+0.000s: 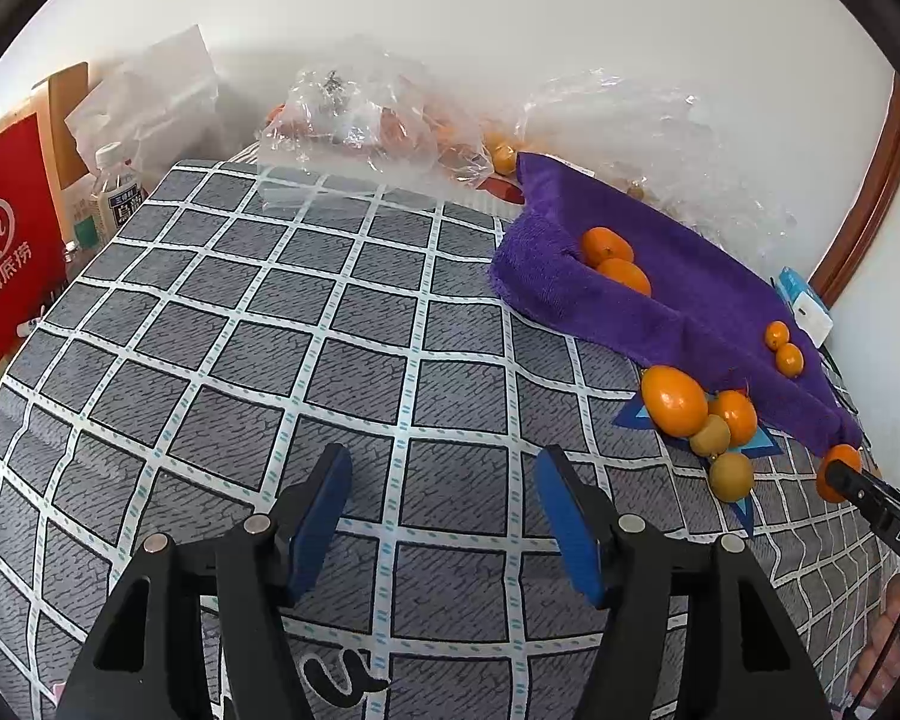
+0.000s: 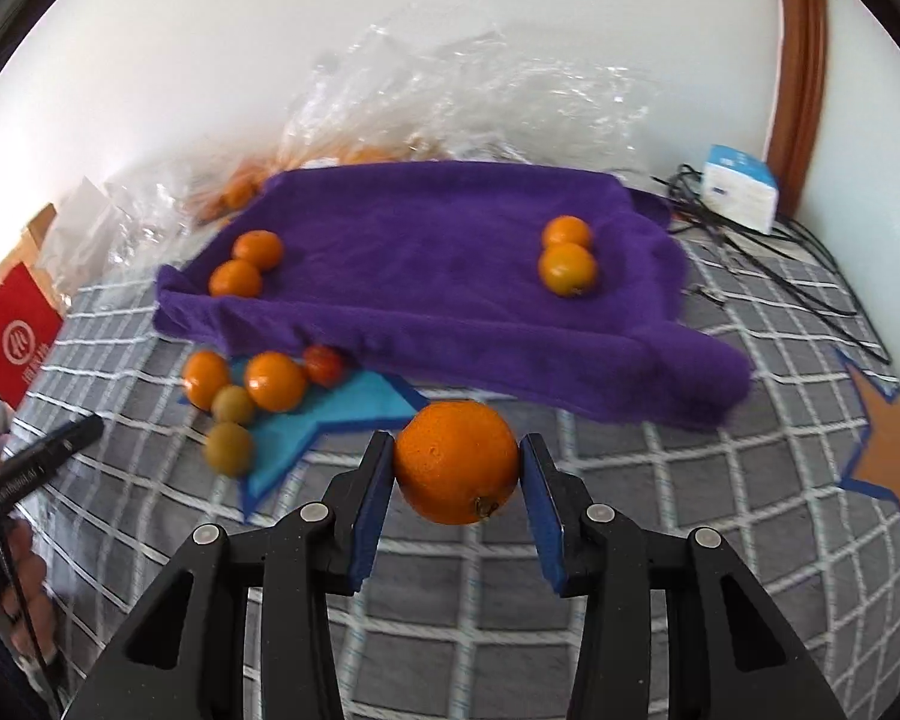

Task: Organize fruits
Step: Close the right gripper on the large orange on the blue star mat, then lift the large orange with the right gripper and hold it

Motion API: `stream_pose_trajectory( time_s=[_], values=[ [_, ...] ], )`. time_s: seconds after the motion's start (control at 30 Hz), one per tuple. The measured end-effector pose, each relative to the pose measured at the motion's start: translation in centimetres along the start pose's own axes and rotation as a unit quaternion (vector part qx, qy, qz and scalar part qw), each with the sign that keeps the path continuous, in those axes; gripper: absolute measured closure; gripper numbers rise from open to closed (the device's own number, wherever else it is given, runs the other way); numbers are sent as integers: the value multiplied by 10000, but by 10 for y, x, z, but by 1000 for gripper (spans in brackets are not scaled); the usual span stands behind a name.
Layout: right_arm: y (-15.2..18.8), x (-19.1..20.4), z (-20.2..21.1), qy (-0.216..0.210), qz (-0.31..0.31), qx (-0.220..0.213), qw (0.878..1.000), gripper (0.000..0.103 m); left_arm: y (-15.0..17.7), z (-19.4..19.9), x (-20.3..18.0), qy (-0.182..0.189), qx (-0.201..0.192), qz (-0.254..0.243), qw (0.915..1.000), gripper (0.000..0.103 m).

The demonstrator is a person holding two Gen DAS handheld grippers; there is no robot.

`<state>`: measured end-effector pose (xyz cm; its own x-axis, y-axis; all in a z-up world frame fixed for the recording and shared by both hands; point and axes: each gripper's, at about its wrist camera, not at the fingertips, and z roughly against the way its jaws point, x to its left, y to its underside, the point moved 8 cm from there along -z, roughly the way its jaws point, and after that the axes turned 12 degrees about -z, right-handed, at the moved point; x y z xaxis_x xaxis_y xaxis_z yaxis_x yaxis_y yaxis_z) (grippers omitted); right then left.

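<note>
My right gripper [image 2: 457, 450] is shut on a large orange [image 2: 456, 468], pads pressing its two sides above the checked grey cloth [image 2: 660, 480]. Ahead lies a purple towel [image 2: 426, 252] with a pair of small oranges [image 2: 246, 267] at its left and another pair [image 2: 567, 267] at its right. On a blue star patch [image 2: 342, 414] sits a cluster of oranges [image 2: 273, 381] with two greenish-brown fruits [image 2: 228, 447]. My left gripper [image 1: 444, 468] is open over bare cloth, nothing between its fingers. The left wrist view shows the held orange [image 1: 831, 462] at far right.
Crumpled clear plastic bags [image 1: 378, 120] holding more fruit lie by the wall. A red paper bag [image 1: 12, 240] and a bottle [image 1: 117, 186] stand at the left edge. A white box [image 2: 741, 186] and black cables [image 2: 780, 252] lie back right. An orange star patch [image 2: 894, 450] marks the right.
</note>
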<state>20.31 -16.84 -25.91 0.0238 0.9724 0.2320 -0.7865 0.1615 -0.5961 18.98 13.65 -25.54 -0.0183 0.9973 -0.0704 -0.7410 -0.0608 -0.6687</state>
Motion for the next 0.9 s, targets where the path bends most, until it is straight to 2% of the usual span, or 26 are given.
stream_pose_trajectory(
  time_s=[0.17,0.33,0.53,0.8,0.9],
  values=[
    [13,-2,-14,50,190,189,9996,60,0,1,-2,-15,6,-44,10000,41],
    [13,8,-21,156,384,15,9991,58,1,1,-2,-7,2,-4,10000,40],
    [12,10,-36,-20,342,231,9991,58,1,-1,-6,12,31,-107,9999,34],
    [7,8,-36,-327,41,260,9991,60,3,-5,-10,-16,134,-249,9996,22],
    [9,7,-35,-349,75,204,9992,60,4,-7,-11,-121,199,-347,9991,22]
  ],
)
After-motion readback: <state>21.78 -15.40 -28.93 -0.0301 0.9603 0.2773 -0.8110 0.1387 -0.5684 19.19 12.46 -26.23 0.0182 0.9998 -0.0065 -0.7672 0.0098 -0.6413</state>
